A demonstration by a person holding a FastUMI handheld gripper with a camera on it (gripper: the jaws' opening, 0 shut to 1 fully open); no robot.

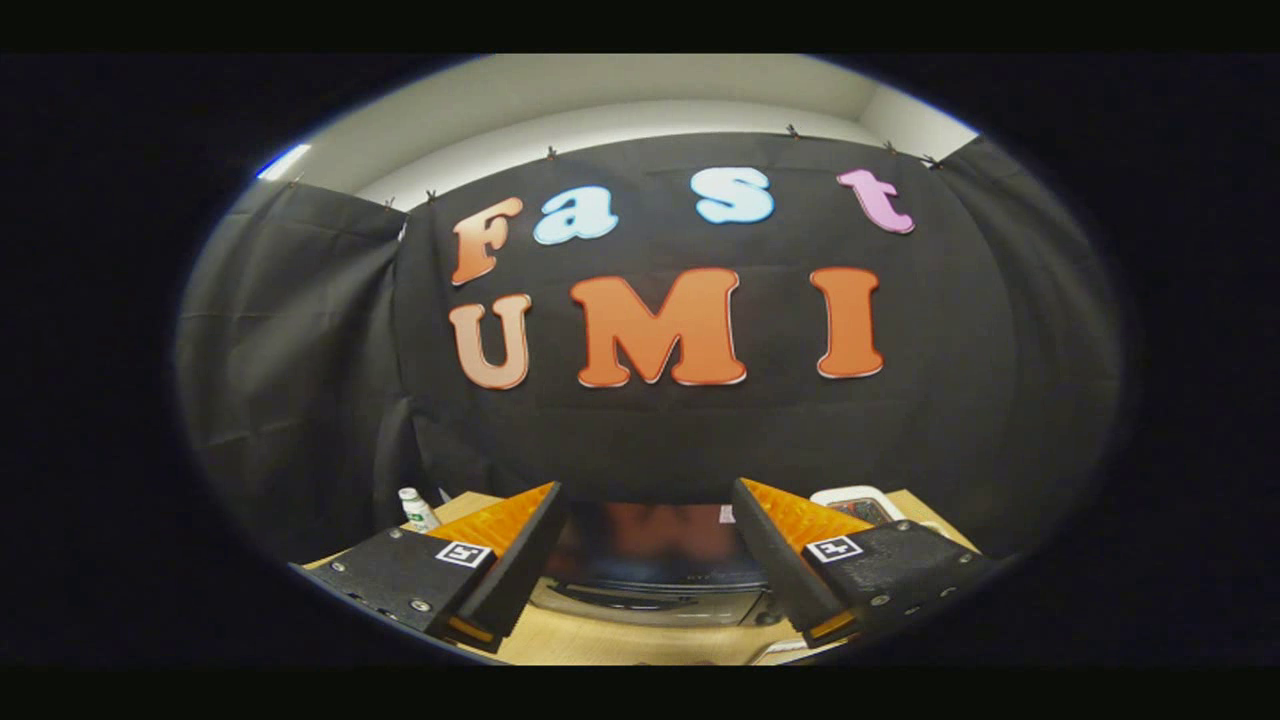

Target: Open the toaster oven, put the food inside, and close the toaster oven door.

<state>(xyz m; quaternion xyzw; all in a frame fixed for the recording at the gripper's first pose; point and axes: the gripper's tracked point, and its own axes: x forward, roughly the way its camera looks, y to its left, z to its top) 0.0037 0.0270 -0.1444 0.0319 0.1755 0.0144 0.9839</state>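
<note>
We are holding the gripper (645,560) level, its two fingers (520,560) standing spread wide apart, gripping nothing.

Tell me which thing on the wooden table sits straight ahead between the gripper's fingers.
The shiny dark-glass toaster oven, beyond the open gripper. The small white bottle and flat white device lie outside the fingers.

The toaster oven (655,560) is showing a glossy dark glass door that is reflecting colour, above a brushed metal-looking lower panel. The bench (620,645) is presenting a smooth, pale wood-grain surface. The booth wall is hanging as matt cloth. The gripper (645,545), jaws spread apart, is carrying matt plastic-looking housings with small metal screws.
</note>
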